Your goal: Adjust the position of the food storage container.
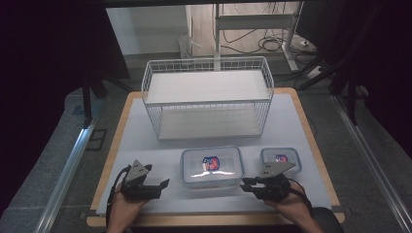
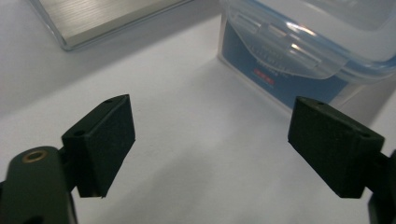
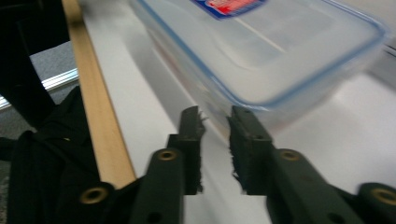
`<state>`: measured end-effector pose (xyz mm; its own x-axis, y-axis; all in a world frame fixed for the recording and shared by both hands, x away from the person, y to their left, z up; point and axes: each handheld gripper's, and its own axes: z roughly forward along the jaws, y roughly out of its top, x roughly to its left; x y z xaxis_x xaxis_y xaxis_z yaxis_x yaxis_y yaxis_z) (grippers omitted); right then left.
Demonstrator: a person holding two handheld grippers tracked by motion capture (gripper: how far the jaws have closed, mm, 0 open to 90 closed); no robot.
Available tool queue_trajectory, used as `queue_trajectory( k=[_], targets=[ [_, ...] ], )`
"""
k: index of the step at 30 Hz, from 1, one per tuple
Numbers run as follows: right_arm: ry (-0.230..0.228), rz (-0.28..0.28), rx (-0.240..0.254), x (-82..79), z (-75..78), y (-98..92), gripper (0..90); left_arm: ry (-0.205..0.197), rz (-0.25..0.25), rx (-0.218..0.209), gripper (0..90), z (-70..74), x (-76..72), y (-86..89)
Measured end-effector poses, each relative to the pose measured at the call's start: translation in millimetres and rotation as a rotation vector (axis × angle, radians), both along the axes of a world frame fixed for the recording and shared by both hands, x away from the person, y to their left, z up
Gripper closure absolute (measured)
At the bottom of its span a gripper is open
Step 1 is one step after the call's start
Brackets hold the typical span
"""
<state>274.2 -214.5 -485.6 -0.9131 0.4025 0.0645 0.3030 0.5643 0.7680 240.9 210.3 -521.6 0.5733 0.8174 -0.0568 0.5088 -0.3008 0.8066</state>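
Observation:
A large clear lidded container (image 1: pixel 212 166) with a blue rim and a red and blue label sits near the front of the white mat. A smaller one like it (image 1: pixel 281 159) lies to its right. My left gripper (image 1: pixel 163 187) rests on the mat left of the large container and points at it. Its jaws (image 2: pixel 210 135) stand wide open with nothing between them, the container's (image 2: pixel 299 51) latch side just ahead. My right gripper (image 1: pixel 245 183) is at the large container's front right corner. Its jaws (image 3: pixel 217 121) are a little apart and empty, close to the container's (image 3: pixel 275 46) wall.
A white wire basket (image 1: pixel 209 97) with two levels stands at the back of the mat (image 1: pixel 141 141). The table's wooden edge (image 3: pixel 98 121) runs close beside my right gripper. A pale flat slab (image 2: pixel 102 18) lies beyond my left gripper.

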Motion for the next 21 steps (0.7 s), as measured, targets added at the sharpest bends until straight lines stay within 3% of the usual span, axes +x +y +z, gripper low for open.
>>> queue_trajectory(
  k=[1,2,3,6,9,15,21],
  targets=[
    [0.000,0.000,0.000,0.0,0.0,0.0,72.0,-0.002,-0.001,-0.009,14.5,0.4,-0.2,1.0],
    [-0.001,-0.014,0.009,3.7,0.3,-6.2,63.1,-0.002,0.001,-0.018,13.6,0.6,-0.4,2.4],
    [-0.001,-0.014,0.009,3.7,0.3,-6.2,63.1,-0.002,0.001,-0.018,13.3,0.6,-0.4,2.4],
    [-0.032,-0.053,-0.003,10.4,0.1,-14.4,46.8,0.007,0.000,-0.016,12.9,-1.0,0.1,4.0],
    [-0.043,-0.076,-0.015,14.3,-2.9,-18.2,38.6,0.009,-0.001,-0.014,12.6,-1.7,0.3,4.2],
    [-0.043,-0.084,-0.018,19.9,-9.6,-19.2,27.5,0.012,-0.002,-0.001,11.8,-4.0,1.0,4.0],
    [-0.030,-0.094,-0.007,23.9,-12.4,-22.2,24.0,0.016,-0.004,0.006,11.1,-5.9,1.7,4.5]
  ],
)
